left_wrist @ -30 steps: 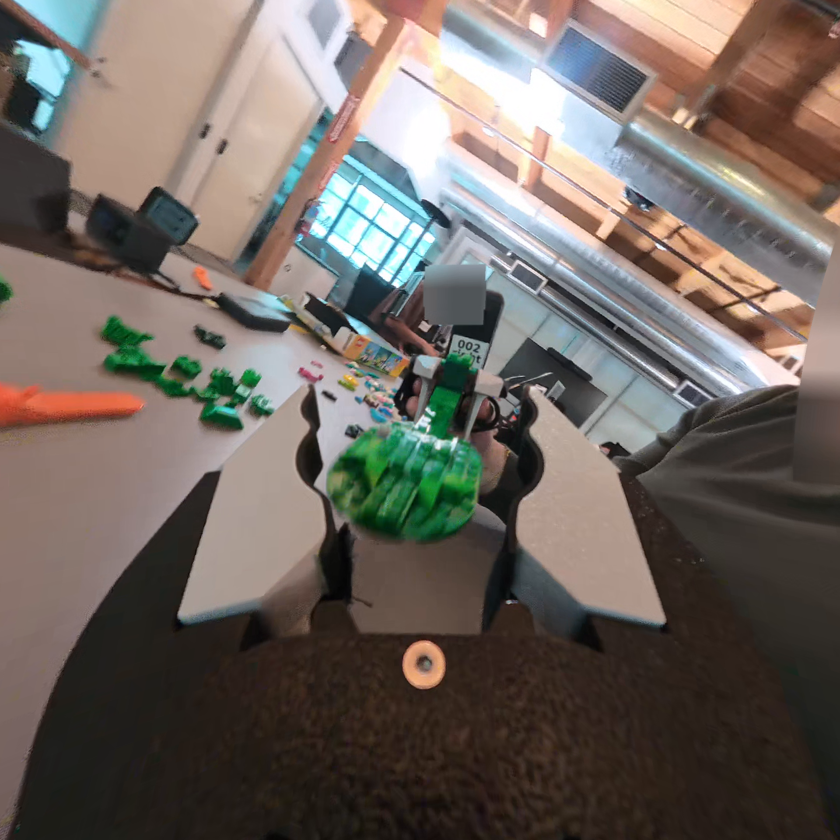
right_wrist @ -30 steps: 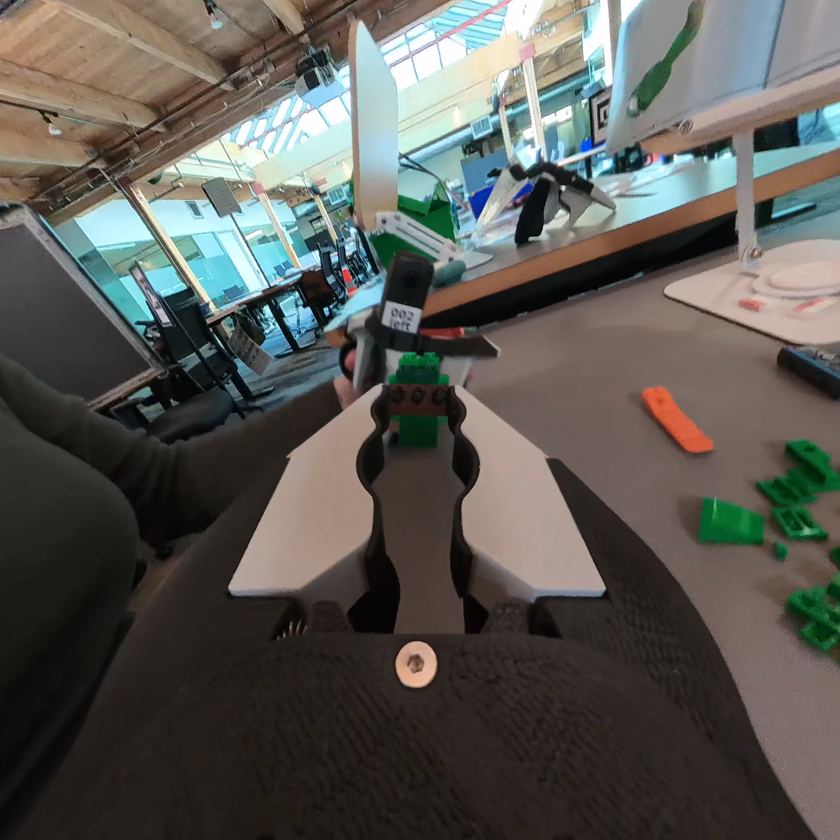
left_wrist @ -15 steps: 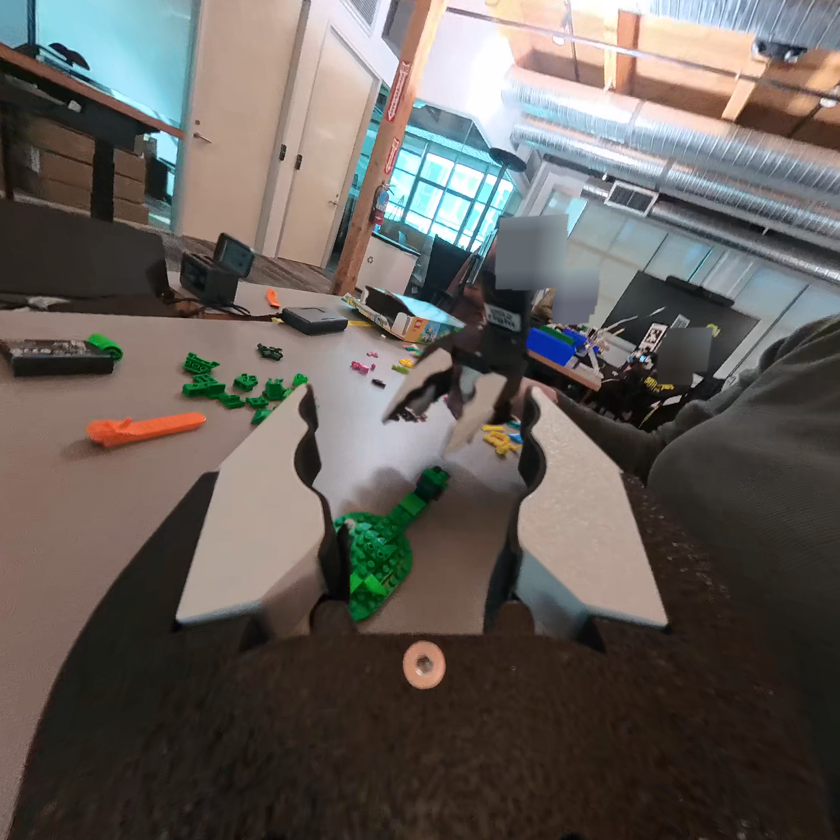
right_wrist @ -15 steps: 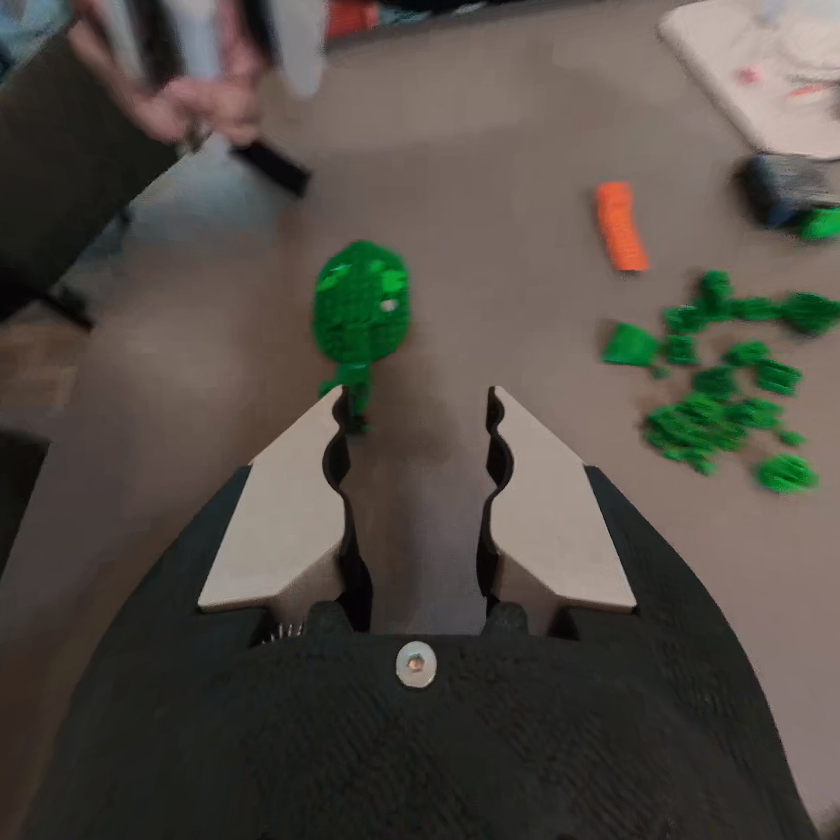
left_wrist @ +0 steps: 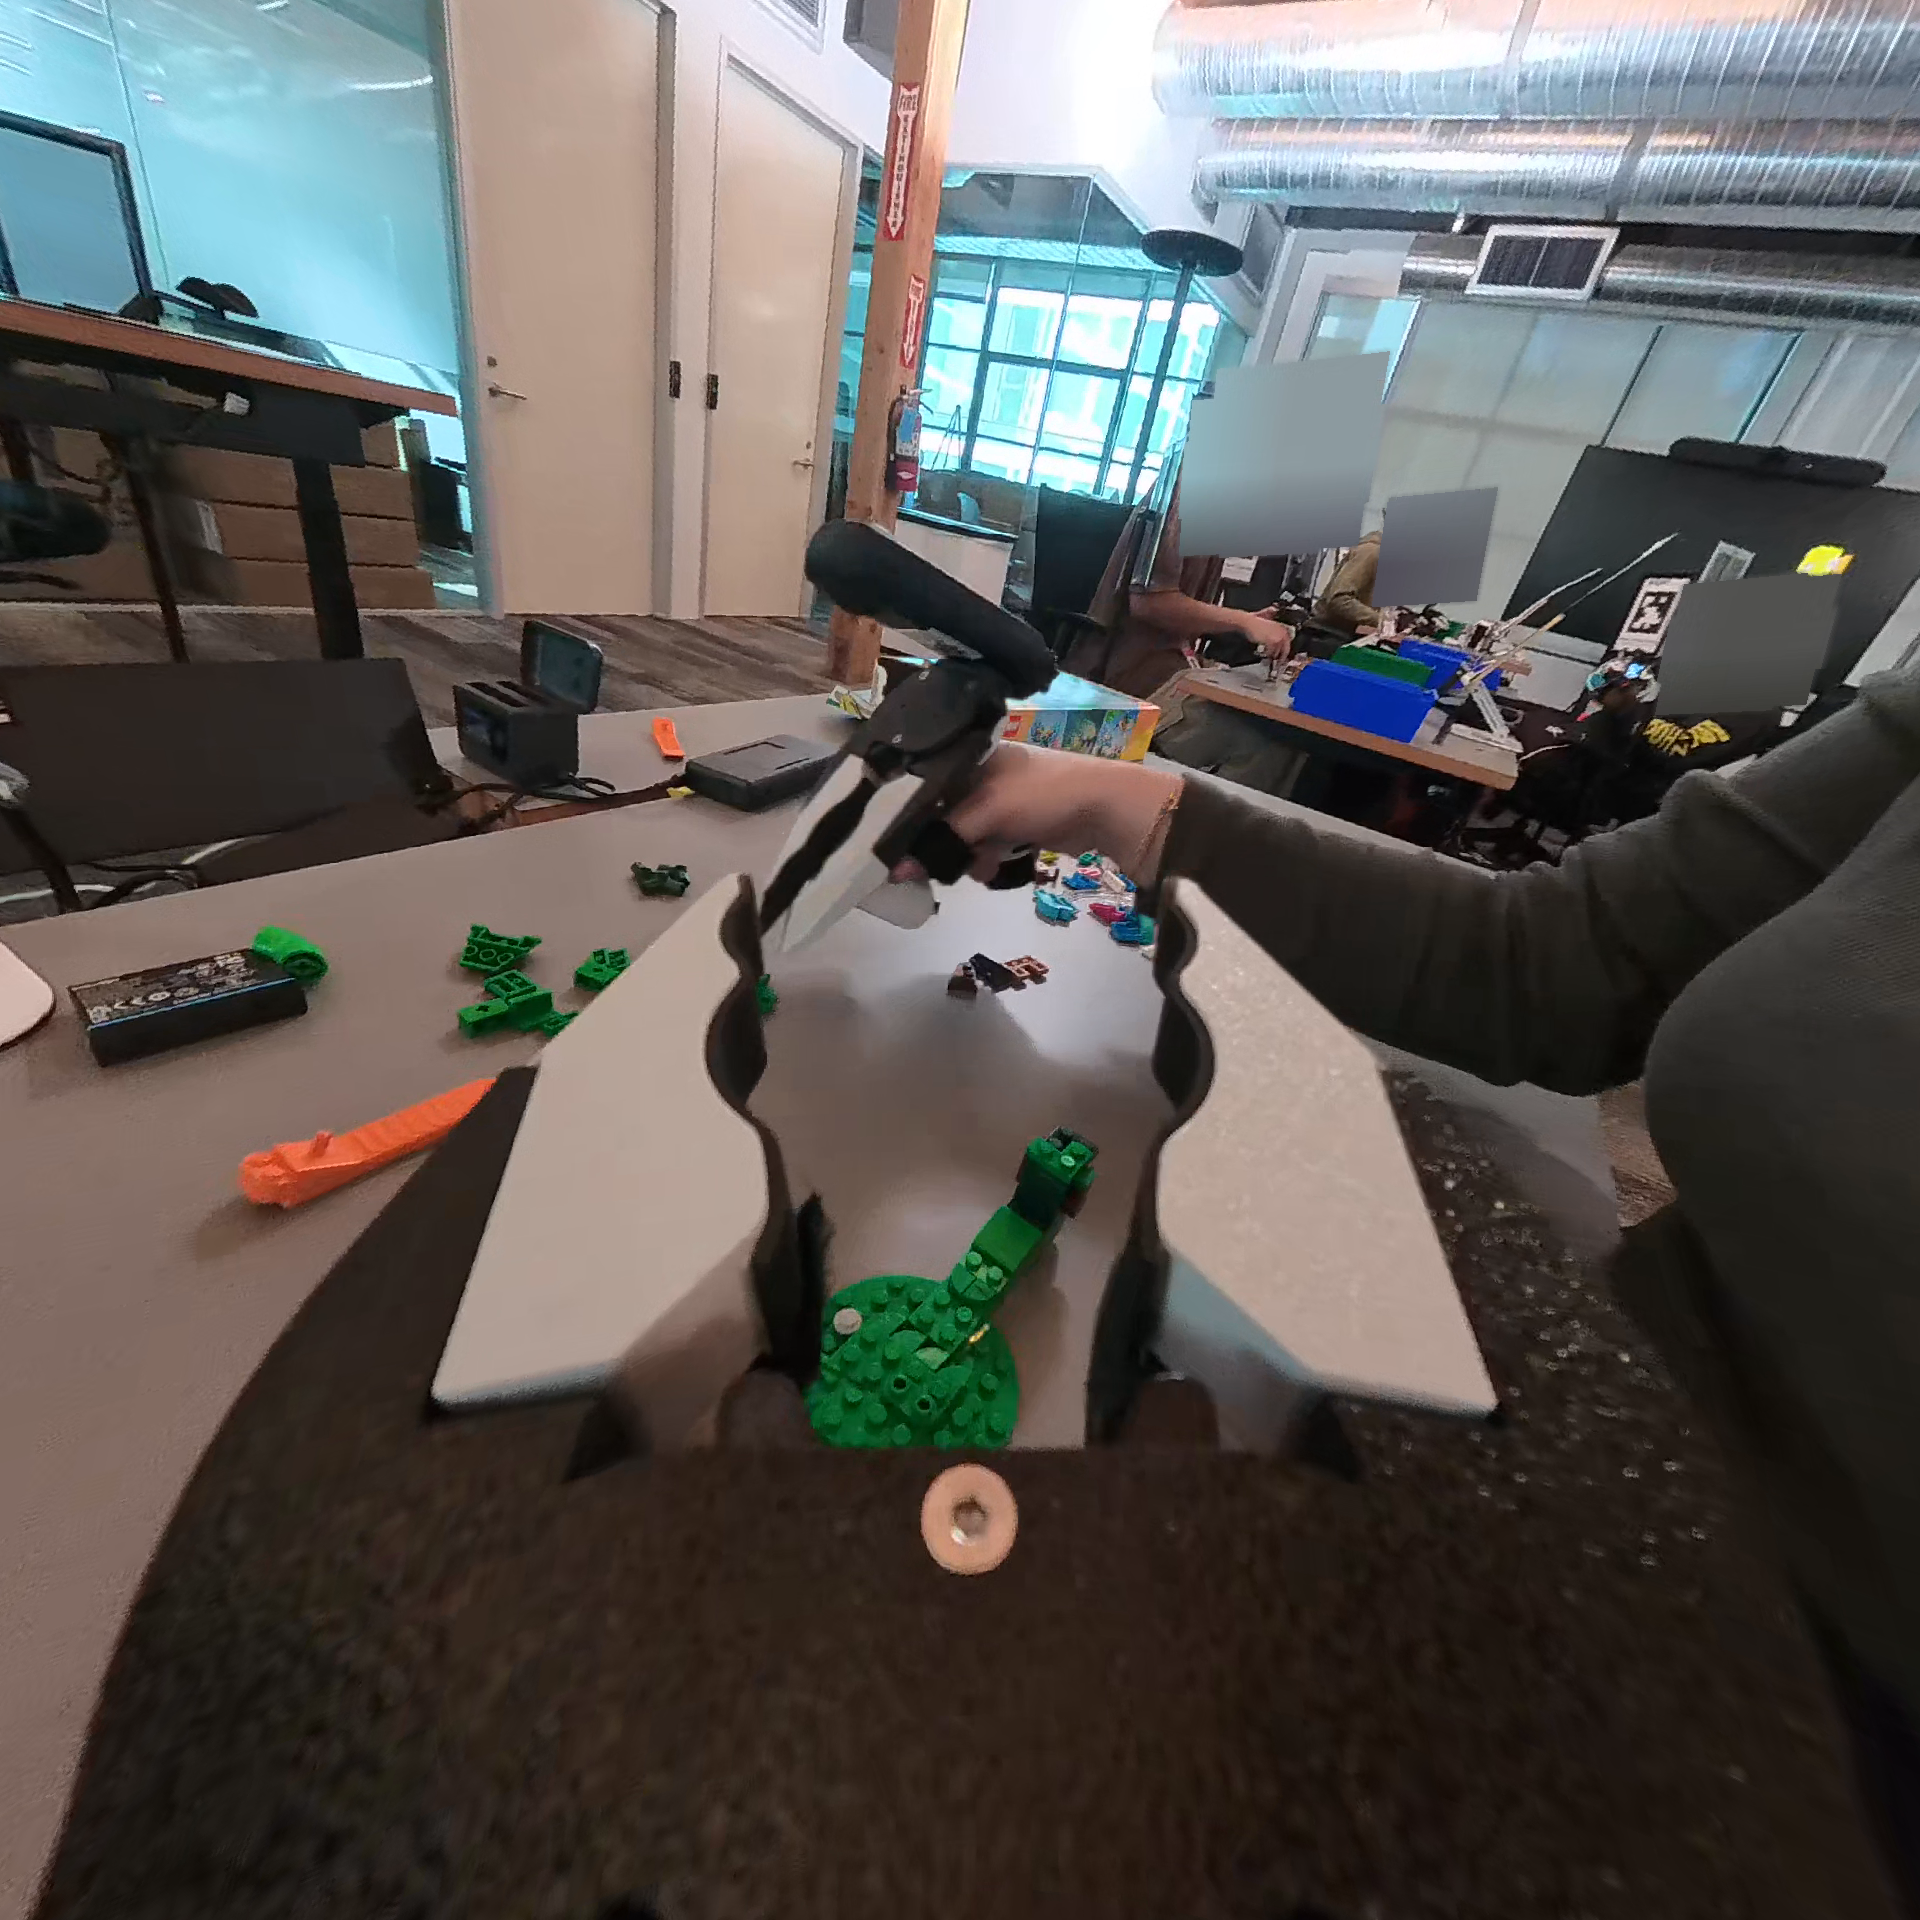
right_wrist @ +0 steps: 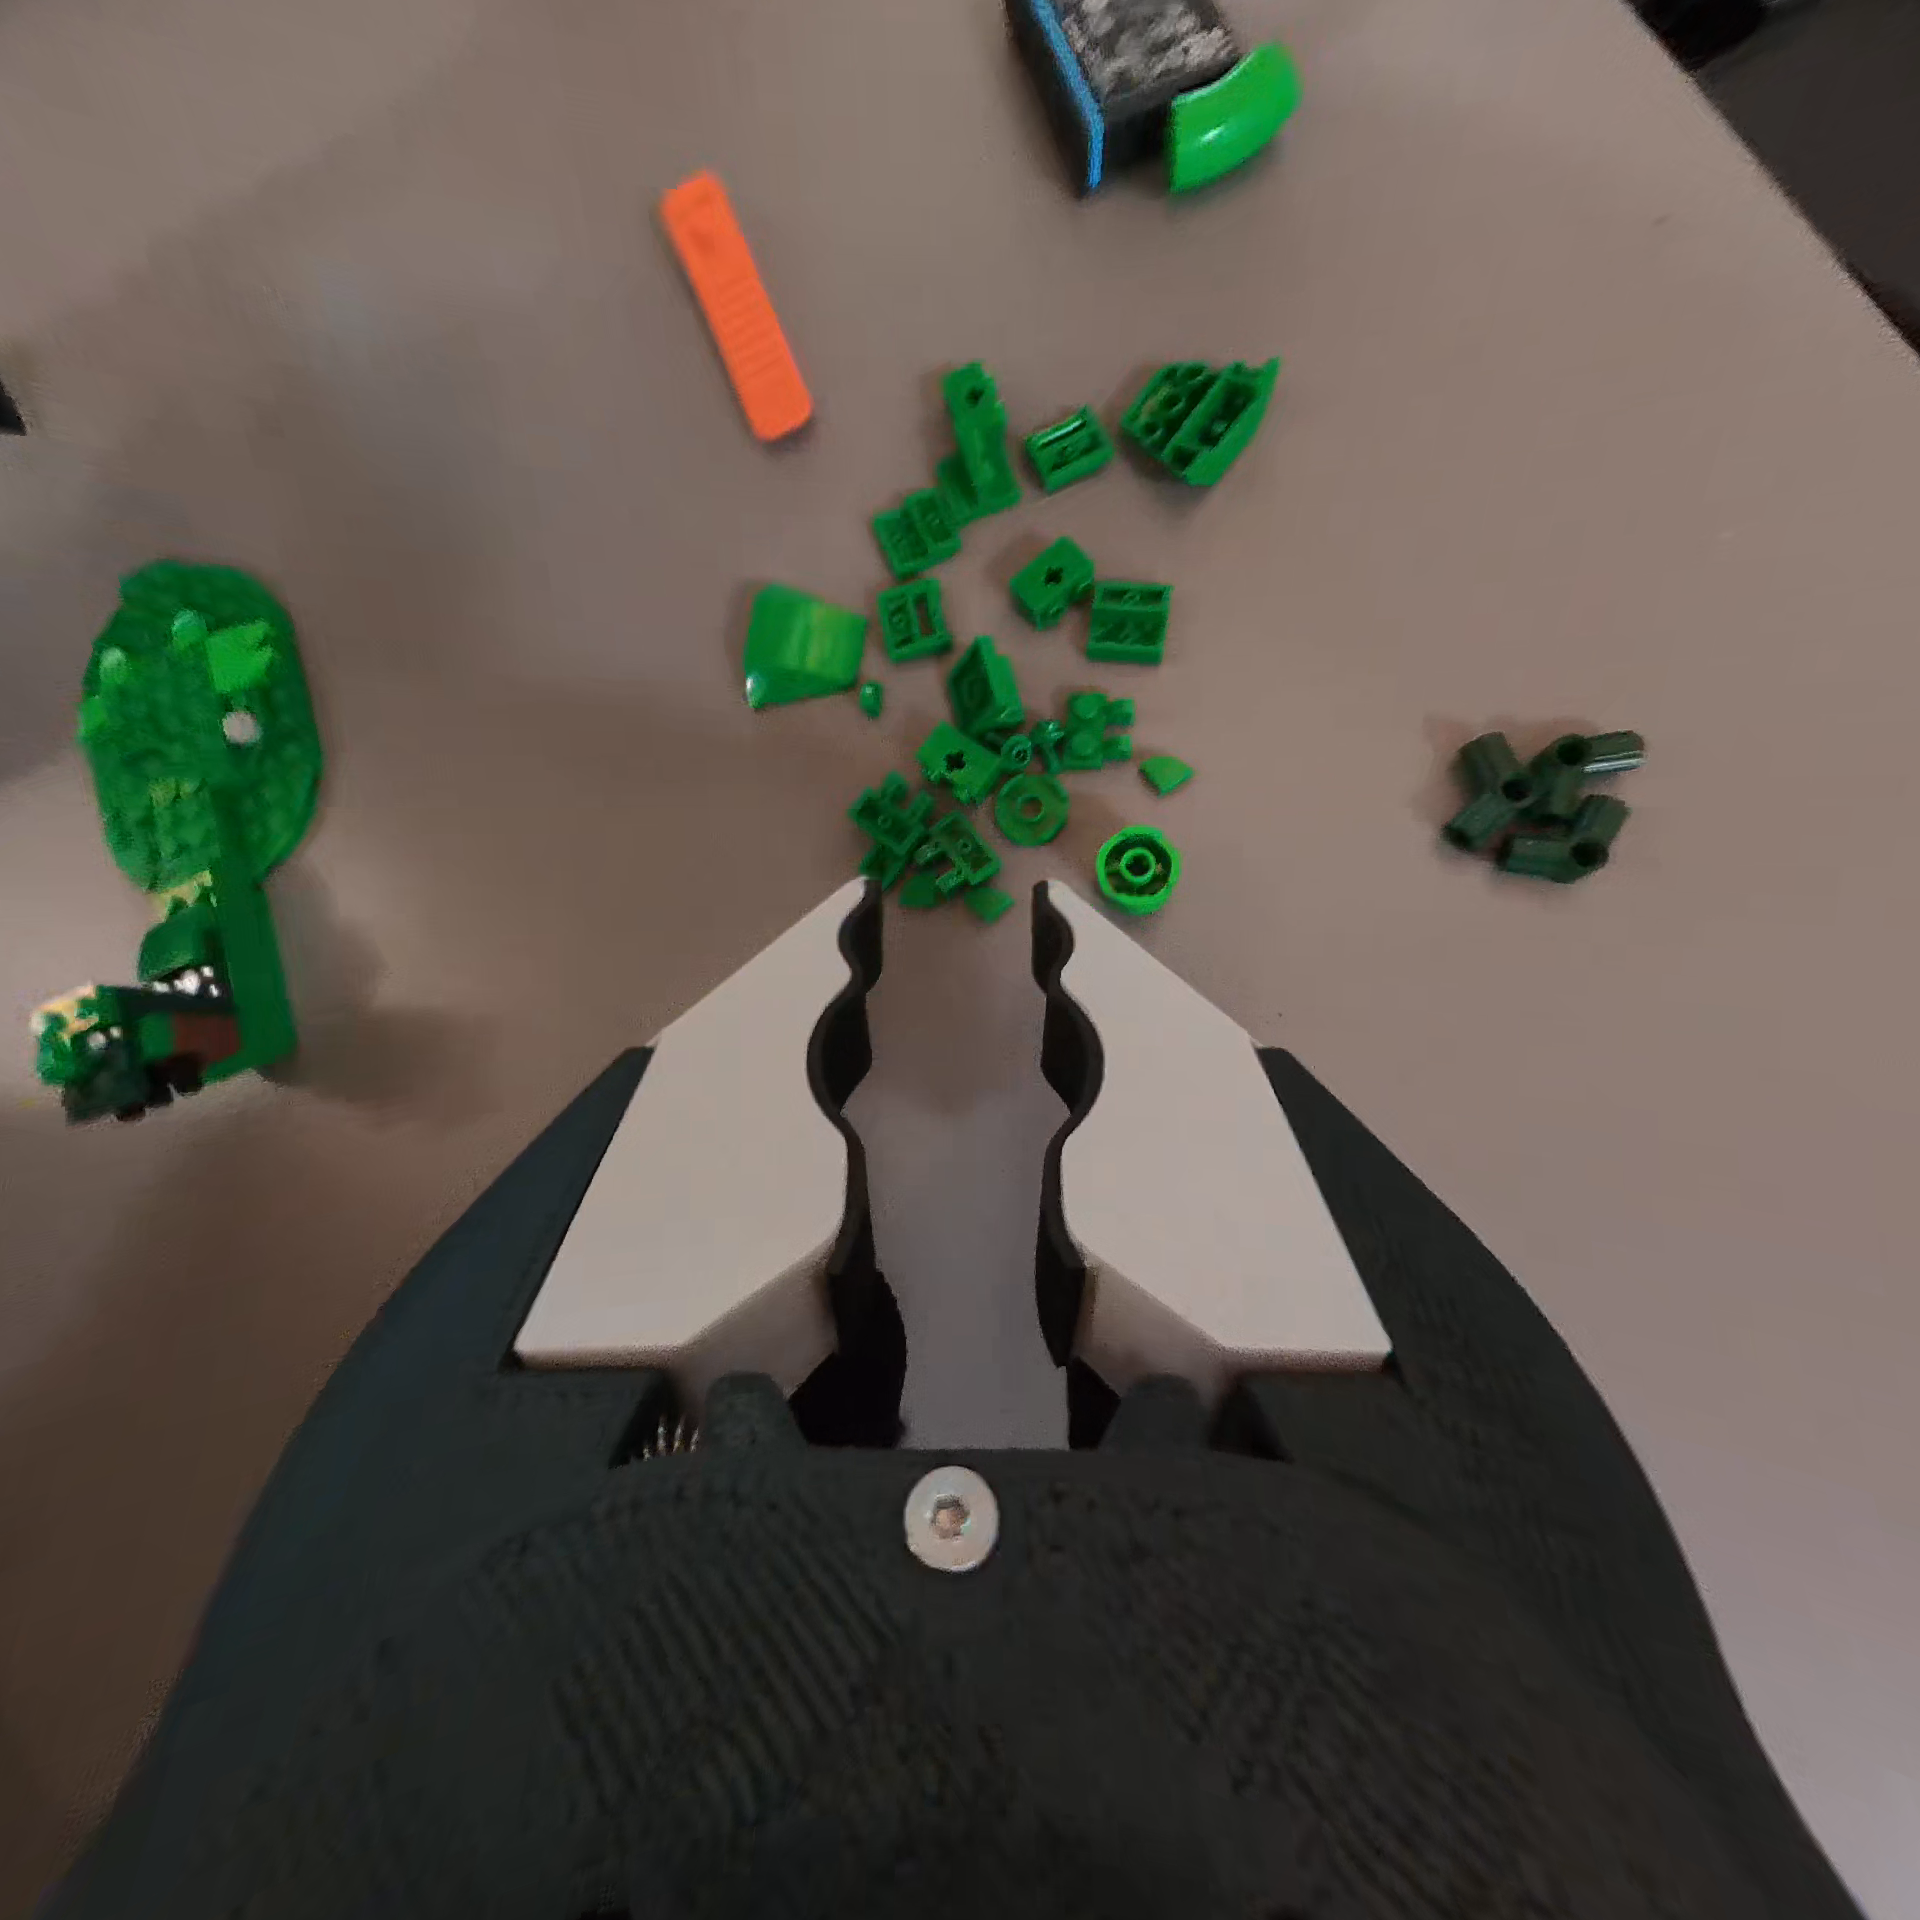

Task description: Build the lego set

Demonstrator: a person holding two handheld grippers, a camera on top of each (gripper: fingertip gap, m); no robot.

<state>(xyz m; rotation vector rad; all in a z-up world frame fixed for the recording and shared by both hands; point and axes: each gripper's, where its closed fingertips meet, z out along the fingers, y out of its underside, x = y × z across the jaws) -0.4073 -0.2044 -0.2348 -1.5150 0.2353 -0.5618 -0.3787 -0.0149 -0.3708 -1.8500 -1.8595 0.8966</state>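
The green lego build [left_wrist: 914,1361], a round studded plate with a long neck, lies flat on the grey table [left_wrist: 156,1299] between the fingers of my left gripper [left_wrist: 956,914], which is open and touches nothing. It also shows at the left of the right wrist view [right_wrist: 197,748]. My right gripper [right_wrist: 954,894] is open and empty, pointing down just short of a pile of loose green pieces [right_wrist: 997,675]. From the left wrist view the right gripper [left_wrist: 831,894] is held in a hand above that pile [left_wrist: 509,997].
An orange brick separator [right_wrist: 738,307] lies beyond the pile. Dark green connectors [right_wrist: 1543,800] lie to the right. A black box [right_wrist: 1112,94] with a curved green piece [right_wrist: 1231,120] is farther off. Coloured bricks [left_wrist: 1091,904] and a lego box [left_wrist: 1081,722] lie far across the table. One gripper's finger ends stand about 25 centimeters off the other's.
Both grippers held the build in the air a second ago; both have let go and it now lies on the table. The right gripper has swung over to the loose green pile.
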